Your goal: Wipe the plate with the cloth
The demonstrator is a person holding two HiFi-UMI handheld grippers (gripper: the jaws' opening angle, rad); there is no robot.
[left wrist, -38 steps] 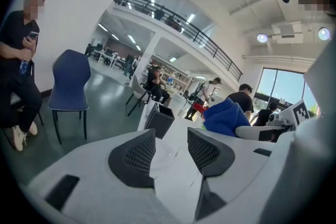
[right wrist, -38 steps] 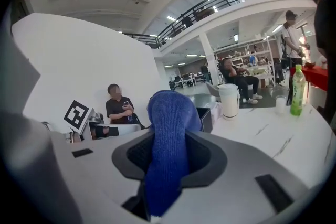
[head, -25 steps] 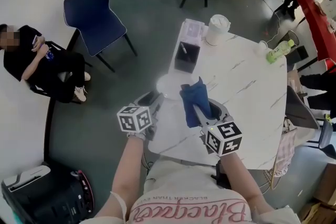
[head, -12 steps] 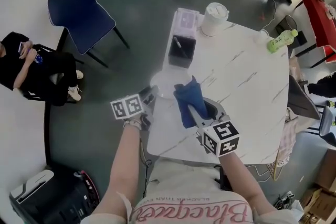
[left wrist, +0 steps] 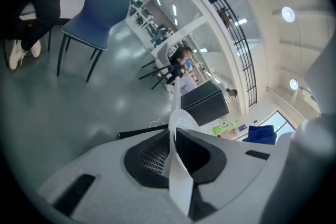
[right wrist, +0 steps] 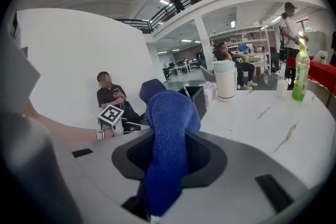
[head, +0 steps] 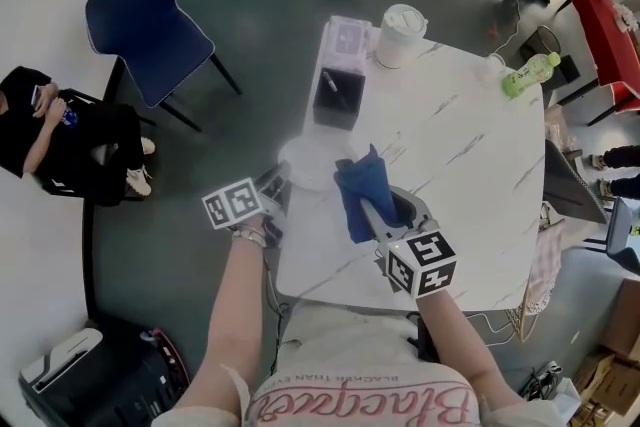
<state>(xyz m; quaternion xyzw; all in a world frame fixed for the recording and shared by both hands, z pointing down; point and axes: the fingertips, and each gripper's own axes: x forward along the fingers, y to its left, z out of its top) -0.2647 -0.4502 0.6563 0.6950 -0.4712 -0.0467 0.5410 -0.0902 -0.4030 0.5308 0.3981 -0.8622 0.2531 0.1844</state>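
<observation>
A white marble worktop stands on a grey floor, a blue chair off to its left. A second ago the left tongs hung wide open, short of the worktop's near-left edge; now they have come down to the plate and are closing, its thin rim pinched between them; the right tongs stay clamped on the cloth, which overlaps the plate's right side in the head view; the plate is white, round and shallow, at the worktop's near-left edge, with a black box behind it; the cloth is deep blue, knitted, bunched upright.
</observation>
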